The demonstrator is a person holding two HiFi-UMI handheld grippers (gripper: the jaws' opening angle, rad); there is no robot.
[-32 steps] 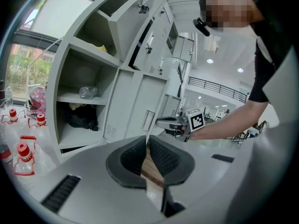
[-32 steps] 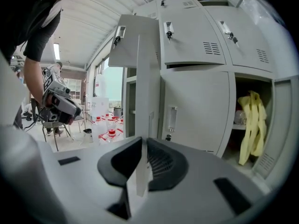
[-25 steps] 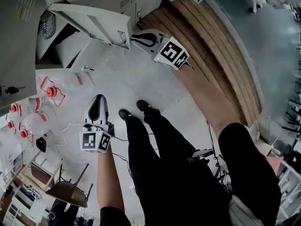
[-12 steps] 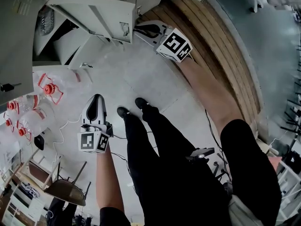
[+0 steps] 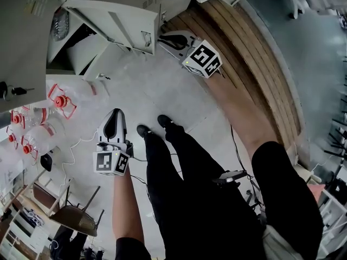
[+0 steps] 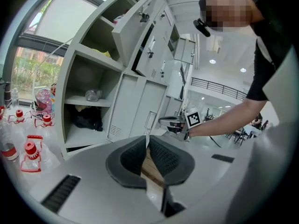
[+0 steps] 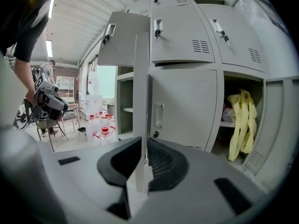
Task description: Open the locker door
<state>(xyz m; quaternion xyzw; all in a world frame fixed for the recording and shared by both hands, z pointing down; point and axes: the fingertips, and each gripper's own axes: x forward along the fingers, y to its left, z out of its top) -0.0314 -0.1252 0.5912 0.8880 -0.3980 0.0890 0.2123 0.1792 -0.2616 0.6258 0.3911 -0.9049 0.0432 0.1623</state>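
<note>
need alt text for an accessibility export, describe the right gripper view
The right gripper clamps the edge of an open grey locker door, seen edge-on. Behind it stand closed grey lockers; an open compartment at right holds a yellow cloth, and red-capped bottles stand at left.

Locker door (image 5: 116, 26) swung out over clear floor (image 5: 162, 85), water bottles (image 5: 38, 140) crowding the left, wooden platform (image 5: 244, 53) along the right

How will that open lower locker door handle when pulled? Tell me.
The locker door looks like thin sheet metal, flat and straight along its edge, so probably stiff and fairly light. It stands swung out from the lockers, so a pull should likely swing it rather than bend it. Its smooth painted face may be slippery.
</note>
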